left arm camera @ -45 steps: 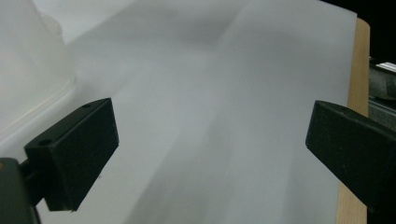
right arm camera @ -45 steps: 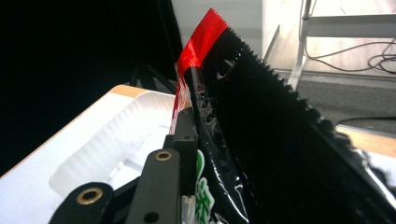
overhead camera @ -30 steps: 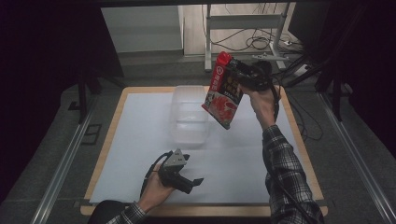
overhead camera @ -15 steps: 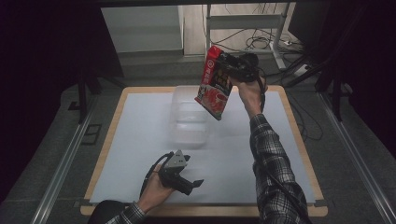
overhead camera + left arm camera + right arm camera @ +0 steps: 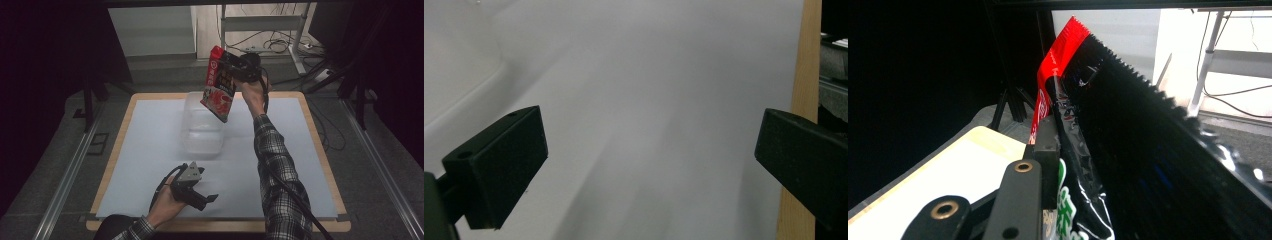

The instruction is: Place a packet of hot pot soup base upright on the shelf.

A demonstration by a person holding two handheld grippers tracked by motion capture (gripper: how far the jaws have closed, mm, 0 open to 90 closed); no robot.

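While my right claw (image 5: 239, 67) stays clamped on the upper part of a red snack packet (image 5: 218, 86), I carry the packet in the air above the far end of a clear plastic bin (image 5: 202, 131) that stands in the middle of the white surface (image 5: 150, 145). Seen along the right claw's own jaws, the packet's crimped red top edge (image 5: 1064, 42) juts past the grip, with its dark back face pressed flat against the far jaw. The packet hangs tilted, lower corner pointing down toward the bin's open mouth, not yet inside. My left claw (image 5: 202, 196) rests low at the near edge of the surface, jaws spread wide with nothing between them. To finish this step cleanly, I judge the packet should be brought over the middle of the bin, lowered until its bottom corner is past the rim, and only then released; letting go this high could send it glancing off the bin's far wall.
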